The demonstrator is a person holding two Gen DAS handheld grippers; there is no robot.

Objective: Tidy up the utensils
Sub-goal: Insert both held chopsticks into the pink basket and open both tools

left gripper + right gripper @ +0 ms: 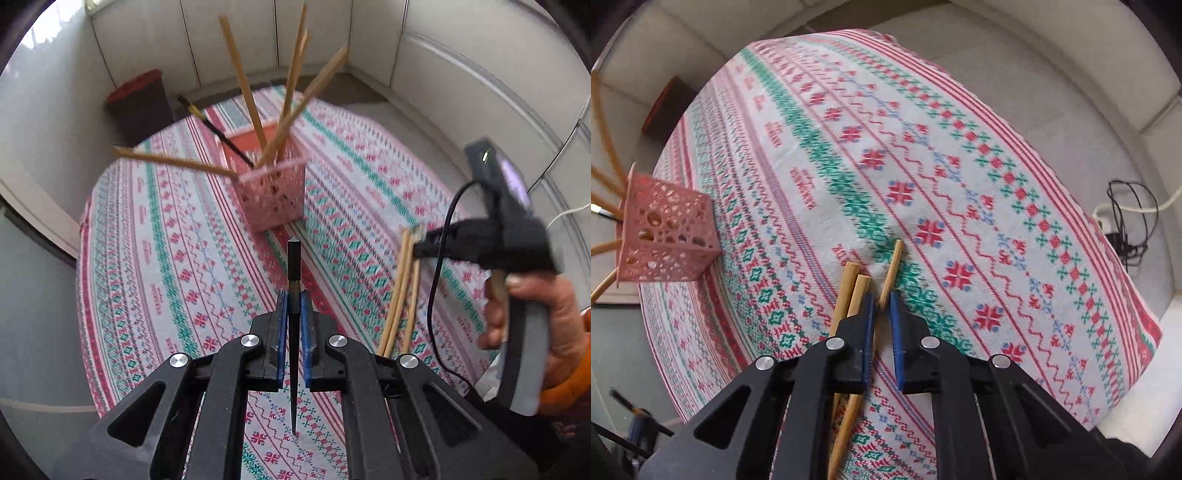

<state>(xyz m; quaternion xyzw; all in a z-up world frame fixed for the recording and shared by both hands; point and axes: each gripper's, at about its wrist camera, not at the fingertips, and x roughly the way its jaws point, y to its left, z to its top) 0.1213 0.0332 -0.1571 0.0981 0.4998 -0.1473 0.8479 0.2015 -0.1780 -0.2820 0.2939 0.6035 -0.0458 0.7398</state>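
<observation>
My left gripper (294, 306) is shut on a black chopstick (294, 269), held upright above the cloth. Ahead stands a pink perforated holder (273, 192) with several bamboo chopsticks (243, 81) and one black chopstick (218, 133) leaning out of it. My right gripper (881, 306) hovers over three bamboo chopsticks (855, 291) lying on the cloth; one thin chopstick (892, 269) sits between its jaws, which stand a little apart. The right gripper also shows in the left wrist view (419, 251), beside those chopsticks (400, 291). The holder appears at the left in the right wrist view (665, 236).
A patterned red, green and white tablecloth (166, 258) covers the round table. A dark bin with a red rim (140, 103) stands on the floor behind. Cables and a power strip (1123, 225) lie on the floor at the right.
</observation>
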